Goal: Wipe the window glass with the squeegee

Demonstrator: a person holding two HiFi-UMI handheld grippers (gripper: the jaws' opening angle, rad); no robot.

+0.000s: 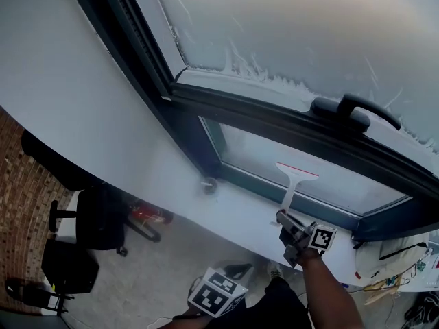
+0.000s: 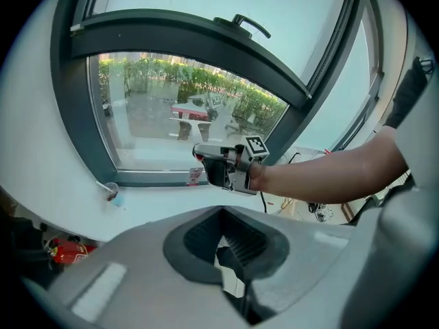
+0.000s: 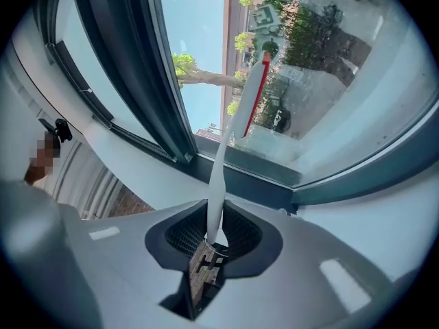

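The white squeegee has a red strip along its blade, and the blade lies against the lower window pane. My right gripper is shut on its handle just below the sill. In the right gripper view the handle rises from between the jaws to the blade on the glass. My left gripper hangs lower and nearer to me, away from the window. Its jaws are shut with nothing in them, and it faces the right gripper.
The upper pane looks misted, with streaks along its lower edge. A dark window handle sticks out of the frame. A small object sits on the white sill. Below are an office chair, a red object and cables.
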